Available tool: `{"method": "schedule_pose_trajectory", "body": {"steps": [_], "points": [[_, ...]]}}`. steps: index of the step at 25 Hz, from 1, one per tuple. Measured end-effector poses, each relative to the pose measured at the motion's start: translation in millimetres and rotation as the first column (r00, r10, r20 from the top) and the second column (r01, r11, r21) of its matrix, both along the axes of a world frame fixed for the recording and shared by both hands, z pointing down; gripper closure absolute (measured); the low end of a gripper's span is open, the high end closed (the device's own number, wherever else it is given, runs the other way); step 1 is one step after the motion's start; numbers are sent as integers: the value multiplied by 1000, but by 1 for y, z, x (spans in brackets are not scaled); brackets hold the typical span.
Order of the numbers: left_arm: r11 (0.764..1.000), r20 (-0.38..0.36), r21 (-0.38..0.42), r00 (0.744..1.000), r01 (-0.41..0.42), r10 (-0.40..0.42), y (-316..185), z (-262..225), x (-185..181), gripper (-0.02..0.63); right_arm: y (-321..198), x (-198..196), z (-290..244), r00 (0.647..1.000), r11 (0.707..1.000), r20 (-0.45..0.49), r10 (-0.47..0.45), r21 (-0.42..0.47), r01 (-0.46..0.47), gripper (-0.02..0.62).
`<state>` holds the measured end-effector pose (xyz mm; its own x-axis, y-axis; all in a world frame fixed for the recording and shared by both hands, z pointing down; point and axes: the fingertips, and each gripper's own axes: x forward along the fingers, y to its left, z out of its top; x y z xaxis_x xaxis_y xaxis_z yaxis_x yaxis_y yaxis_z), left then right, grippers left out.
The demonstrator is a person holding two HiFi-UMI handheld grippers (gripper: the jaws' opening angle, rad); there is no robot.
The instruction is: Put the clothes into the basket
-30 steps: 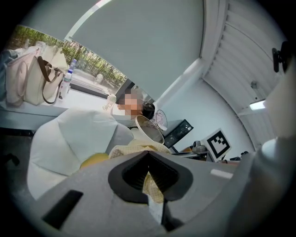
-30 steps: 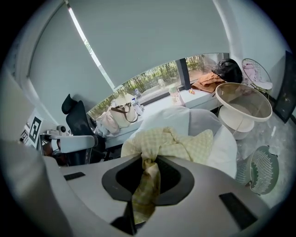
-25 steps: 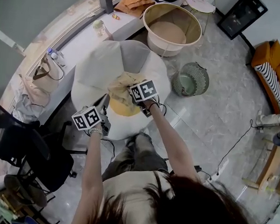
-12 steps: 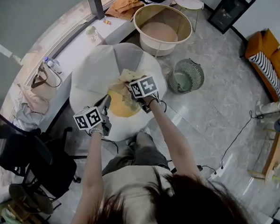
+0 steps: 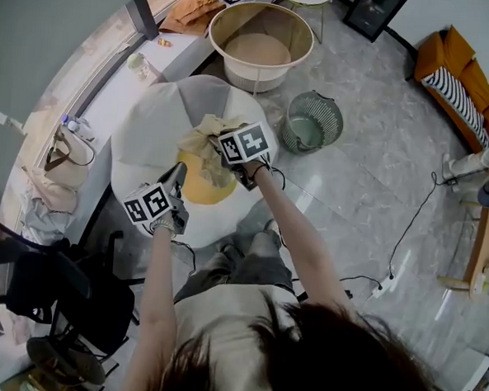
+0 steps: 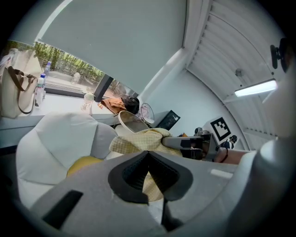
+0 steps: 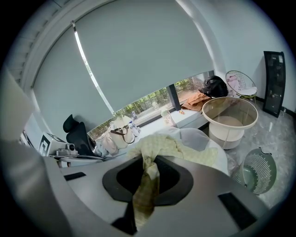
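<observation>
And there it was: the right gripper [image 7: 147,163] had its jaws clamped hard on the pale yellow checked cloth [image 5: 205,141], a twisted strip of the fabric pinched between them and trailing down toward the camera. In the head view that cloth hung bunched just left of centre, over the big white-and-grey beanbag [image 5: 149,127] and above the round yellow cushion [image 5: 197,186] lying on it. The cloth was not in the basket: the large round cream basket [image 5: 256,77] stood at the top centre of the frame, well apart from it, beyond the beanbag. Lower left of the cloth, the left gripper [image 6: 148,155] pointed up toward it, jaws drawn together at the tips with nothing clearly nipped; checked fabric only showed through the gap behind them. Off to the right sat a small green striped wire basket [image 5: 333,126] on the marbled floor.
</observation>
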<state>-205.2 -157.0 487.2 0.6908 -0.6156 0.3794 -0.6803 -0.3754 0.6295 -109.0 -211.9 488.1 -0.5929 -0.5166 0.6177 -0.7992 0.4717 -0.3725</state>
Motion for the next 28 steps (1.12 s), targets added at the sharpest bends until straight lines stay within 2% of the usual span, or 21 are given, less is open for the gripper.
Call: {"method": "schedule_pose_trajectory", "body": {"steps": [5,12,18,22,28], "points": [[1000,7,1,1000,-11,11,-6,-2,37,595,-1,40,-9,1000,1000,13,17,9,-18,548],[999,-24,6,999,-40,40,-11,-14,100,595,-1,101,-13,998,998,18,58,0,-58,548],[999,7,5,999,-45,45,-16,-11,146,595,-3,156,-14,997,997,25,77,-2,-77,548],[997,-2,10,997,-78,78,-16,-13,193,595,0,200,-13,995,995,17,99,-1,-99,548],[993,-13,28,993,-119,119,-19,-20,242,595,0,245,-16,991,992,23,129,9,-129,548]]}}
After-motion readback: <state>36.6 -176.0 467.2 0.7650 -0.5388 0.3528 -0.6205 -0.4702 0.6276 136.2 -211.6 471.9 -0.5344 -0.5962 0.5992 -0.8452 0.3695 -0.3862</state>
